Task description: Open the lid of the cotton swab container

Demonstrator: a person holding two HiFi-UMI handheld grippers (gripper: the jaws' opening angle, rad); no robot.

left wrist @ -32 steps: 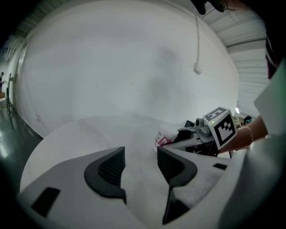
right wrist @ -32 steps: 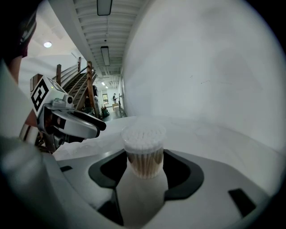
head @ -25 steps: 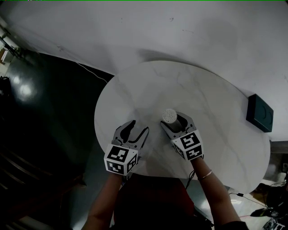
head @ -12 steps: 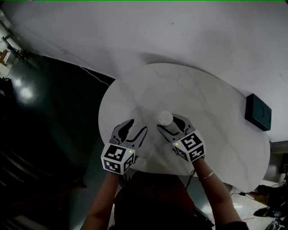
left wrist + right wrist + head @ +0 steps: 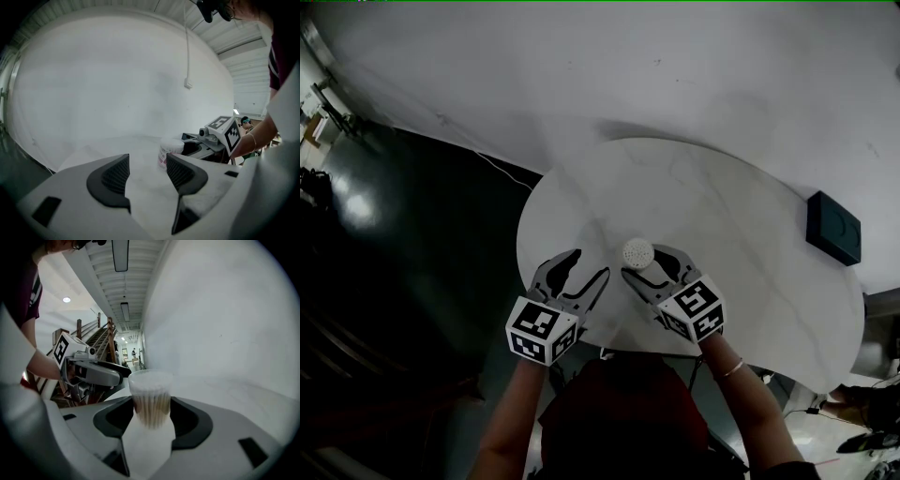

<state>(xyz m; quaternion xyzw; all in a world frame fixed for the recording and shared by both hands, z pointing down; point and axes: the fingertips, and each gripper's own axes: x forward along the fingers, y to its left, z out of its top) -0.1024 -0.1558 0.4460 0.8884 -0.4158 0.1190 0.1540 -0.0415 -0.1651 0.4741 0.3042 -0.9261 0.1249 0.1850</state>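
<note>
Right gripper (image 5: 643,263): fingers are closed on the cotton swab container (image 5: 150,401), which is held upright near the bench's (image 5: 722,206) front edge.
Lid (image 5: 637,251): still on, faced up.
Left gripper (image 5: 146,172): fingers are opening, nothing between them. The lid is found just to their right.

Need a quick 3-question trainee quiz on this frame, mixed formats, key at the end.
1. What is between the left gripper's jaws?
2. True or false: the lid of the cotton swab container is already off.
3. Which gripper holds the container? A) left B) right gripper C) neither

Key:
1. Nothing. Its jaws are opening over the bare table.
2. False. The lid is on.
3. B.
</note>
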